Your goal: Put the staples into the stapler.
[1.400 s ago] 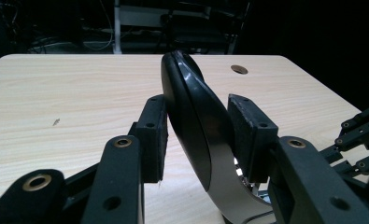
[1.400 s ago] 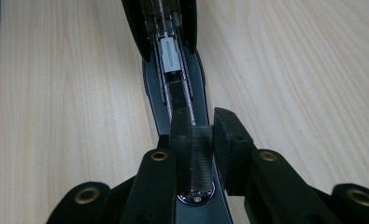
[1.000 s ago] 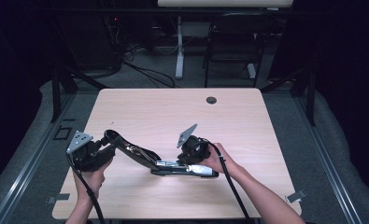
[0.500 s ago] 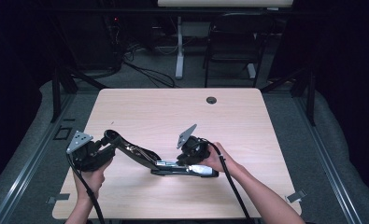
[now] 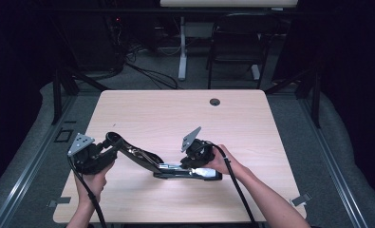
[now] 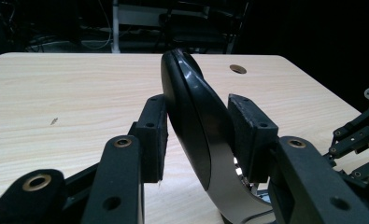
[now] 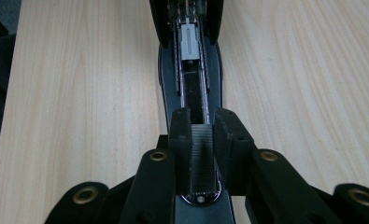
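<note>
Stapler (image 5: 175,168), black, opened wide on the light wood table (image 5: 175,109), near the person's edge and roughly centred left to right. Base lies flat on the tabletop; the top arm (image 5: 128,151) is swung up and back, slanting toward the left.

Left gripper (image 5: 104,152): jaws closed on the raised top arm. In the left gripper view (image 6: 198,140) both pads press the glossy black cover from either side, and the arm's rounded end stands up above the pads. Left hand (image 5: 92,178) holds the gripper body from below, at the table's left front.

Right gripper (image 5: 191,164): jaws closed on a strip of staples (image 7: 202,158) at the near end of the open magazine channel. In the right gripper view (image 7: 203,140) the two pads flank the ribbed grey strip, which sits in the channel; a pale pusher block (image 7: 189,43) shows farther along the track. Right hand (image 5: 220,161) grips the tool just right of the base.

Round grommet hole (image 5: 215,101) sits at the far edge of the table, well apart from the work.
</note>
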